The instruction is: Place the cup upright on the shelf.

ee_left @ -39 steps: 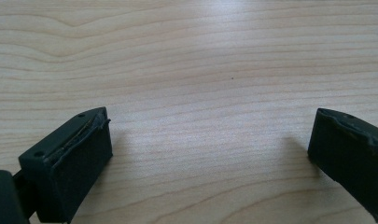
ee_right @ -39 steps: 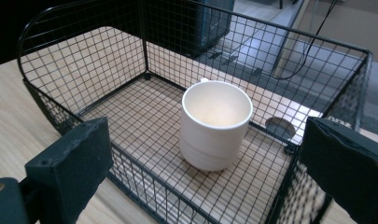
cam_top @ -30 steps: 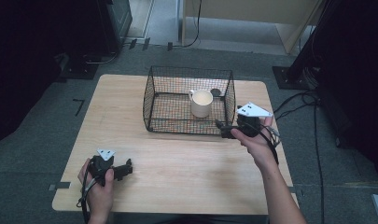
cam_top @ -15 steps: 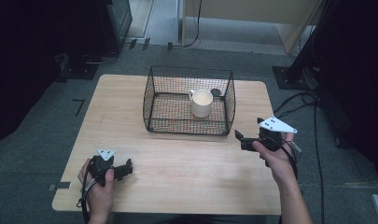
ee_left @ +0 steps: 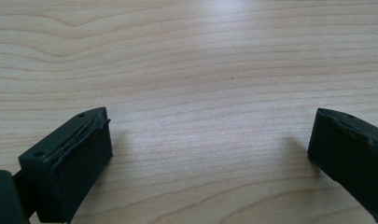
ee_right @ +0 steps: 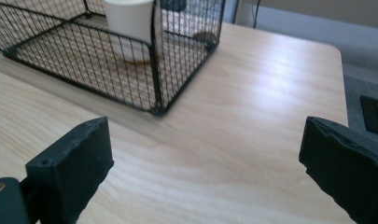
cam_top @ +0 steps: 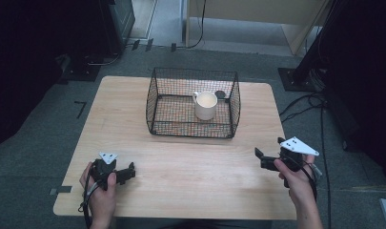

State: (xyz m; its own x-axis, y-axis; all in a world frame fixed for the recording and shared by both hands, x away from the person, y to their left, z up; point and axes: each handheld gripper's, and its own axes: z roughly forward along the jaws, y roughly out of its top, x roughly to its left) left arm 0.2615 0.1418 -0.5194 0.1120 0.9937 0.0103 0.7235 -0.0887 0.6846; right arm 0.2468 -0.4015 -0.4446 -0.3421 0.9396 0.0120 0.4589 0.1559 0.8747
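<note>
Each hand-held gripper, left gripper [cam_top: 129, 172] and right gripper [cam_top: 258, 156], was black with two blocky rubber-padded jaws showing small screw holes, a pale three-cornered plate dotted with dark marks on top, and a trailing black cable.

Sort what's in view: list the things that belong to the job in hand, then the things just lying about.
Job in hand:
white ceramic mug
black wire mesh basket holding it
right gripper, jaws open
left gripper, jaws open

Lying about:
small dark round object behind the mug
light wooden table
black cables on the floor
</note>
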